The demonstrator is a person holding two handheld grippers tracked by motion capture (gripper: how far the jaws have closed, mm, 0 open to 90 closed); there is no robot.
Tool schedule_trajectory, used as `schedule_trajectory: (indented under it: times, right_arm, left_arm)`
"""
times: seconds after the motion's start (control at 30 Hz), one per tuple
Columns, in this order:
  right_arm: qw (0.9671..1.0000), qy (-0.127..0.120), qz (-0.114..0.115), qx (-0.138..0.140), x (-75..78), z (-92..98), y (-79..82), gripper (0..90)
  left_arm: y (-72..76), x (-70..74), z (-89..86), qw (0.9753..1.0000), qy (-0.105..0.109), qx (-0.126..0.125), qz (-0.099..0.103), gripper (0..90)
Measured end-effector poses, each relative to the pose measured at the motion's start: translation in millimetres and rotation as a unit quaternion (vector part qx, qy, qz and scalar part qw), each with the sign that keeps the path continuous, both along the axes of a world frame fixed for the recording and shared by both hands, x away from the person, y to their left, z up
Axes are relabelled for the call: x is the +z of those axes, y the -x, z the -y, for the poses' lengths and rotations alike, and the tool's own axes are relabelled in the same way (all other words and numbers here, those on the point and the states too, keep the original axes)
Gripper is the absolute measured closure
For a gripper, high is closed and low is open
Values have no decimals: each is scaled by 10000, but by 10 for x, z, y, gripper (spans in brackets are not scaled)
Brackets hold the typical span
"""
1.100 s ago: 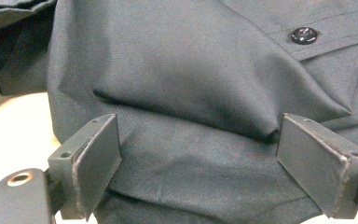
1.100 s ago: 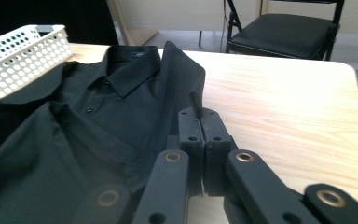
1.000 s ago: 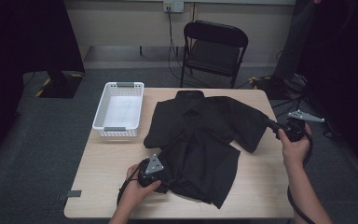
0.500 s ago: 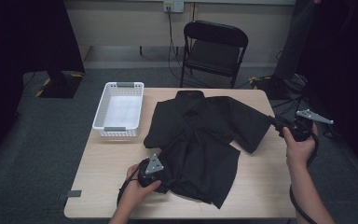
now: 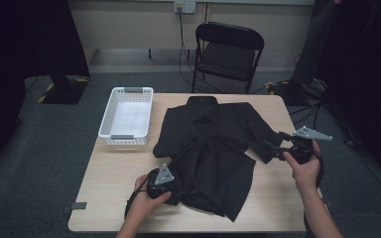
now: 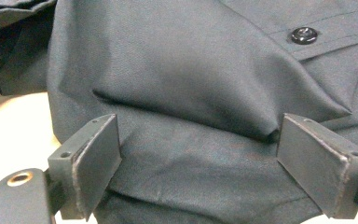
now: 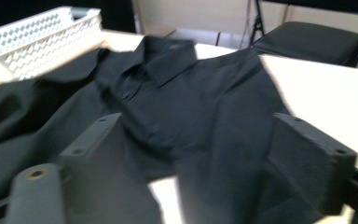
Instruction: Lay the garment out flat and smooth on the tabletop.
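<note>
I have the black shirt spread on the surface beside the white basket. My left tongs gape at its bunched hem; my right tongs hang apart by the sleeve

The black shirt is a matt woven cloth with a fine, even grain, soft enough to fold into rounded creases; its button is glossy black plastic that catches the light. The left gripper has dull dark-grey jaws, scuffed pale along their edges, with a brass-coloured metal ring set in its body. The right gripper looks the same flat dark grey. The table has a smooth, pale wood-grain top with a low sheen. The basket is white perforated plastic. The folding chair has a matt black seat.
</note>
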State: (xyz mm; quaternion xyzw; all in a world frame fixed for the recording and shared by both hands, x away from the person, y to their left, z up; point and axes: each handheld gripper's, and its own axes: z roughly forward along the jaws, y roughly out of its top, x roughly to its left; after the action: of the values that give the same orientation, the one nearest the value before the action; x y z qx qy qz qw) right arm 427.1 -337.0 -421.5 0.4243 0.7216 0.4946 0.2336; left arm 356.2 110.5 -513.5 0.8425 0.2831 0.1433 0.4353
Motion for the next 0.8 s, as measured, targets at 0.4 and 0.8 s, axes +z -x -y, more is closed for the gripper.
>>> schedule_trajectory:
  times: [0.4, 0.8]
  right_arm:
    - [9945, 423, -442, 855, -370, -397, 328, 121]
    - [9900, 504, -866, 994, -732, -456, 504, 125]
  left_arm:
    - [0, 0, 0, 10000, 1, 1, 1, 132]
    - [0, 0, 0, 10000, -2, 2, 3, 132]
